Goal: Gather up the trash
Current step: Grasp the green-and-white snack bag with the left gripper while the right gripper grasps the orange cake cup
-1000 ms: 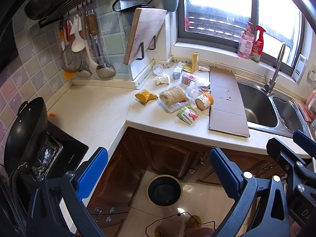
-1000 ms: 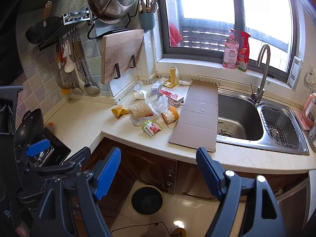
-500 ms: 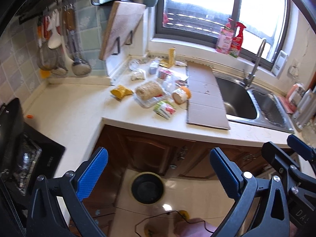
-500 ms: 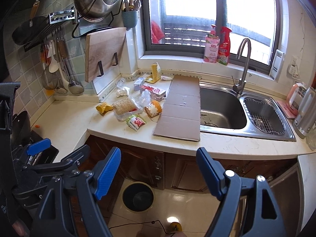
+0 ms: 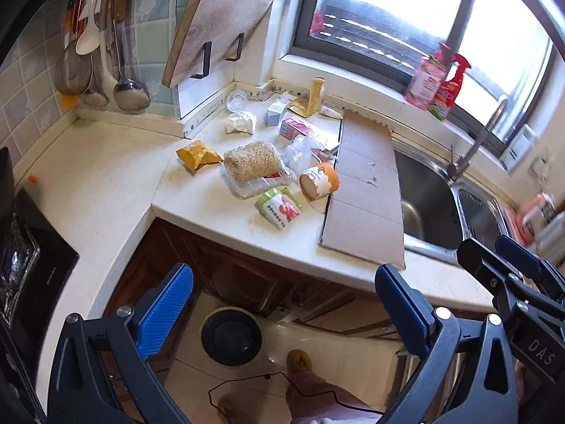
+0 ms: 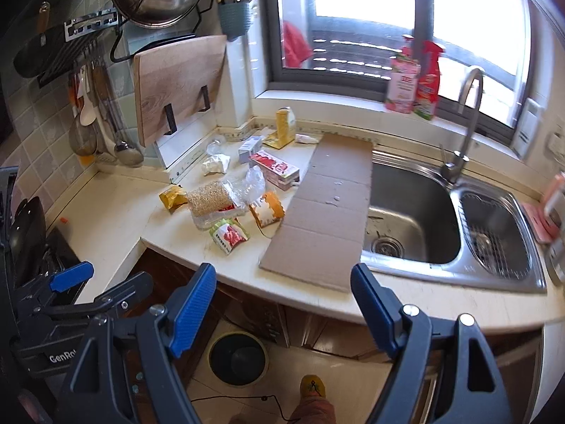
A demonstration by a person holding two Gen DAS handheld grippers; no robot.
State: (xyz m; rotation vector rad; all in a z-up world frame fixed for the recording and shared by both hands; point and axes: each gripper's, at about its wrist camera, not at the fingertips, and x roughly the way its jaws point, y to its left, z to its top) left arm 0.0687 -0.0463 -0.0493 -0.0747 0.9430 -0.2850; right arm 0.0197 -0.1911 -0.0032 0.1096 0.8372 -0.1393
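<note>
Trash lay scattered on the table [image 6: 116,219] near the corner, left of the sink [image 6: 413,212]: a yellow crumpled wrapper [image 5: 197,154], a clear tray holding a brown fibrous block [image 5: 253,161], a green-and-red packet [image 5: 279,208] nearest the table edge, an orange-and-white cup [image 5: 319,181] on its side, a crumpled clear bag [image 5: 300,150], a pink carton [image 6: 273,168], a crumpled white tissue [image 5: 241,122], a small pale box [image 5: 276,112] and a yellow carton [image 6: 285,125] standing by the back wall. A flattened cardboard sheet [image 6: 328,208] lay beside them, its right edge along the sink rim. You held your left tool [image 5: 284,304] above the floor in front of the cabinets, its blue-padded fingers [image 5: 166,304] spread wide with nothing between them. Your right tool [image 6: 282,307] was likewise spread wide and empty, aimed toward the near table edge by the cardboard. Neither tool touched any trash. A round dark bin [image 6: 237,357] stood on the floor below the table, next to the cabinet doors. Your foot in a yellow slipper [image 6: 312,385] showed just right of the bin. A wooden cutting board [image 6: 178,83] hung on the wall behind the trash.
</note>
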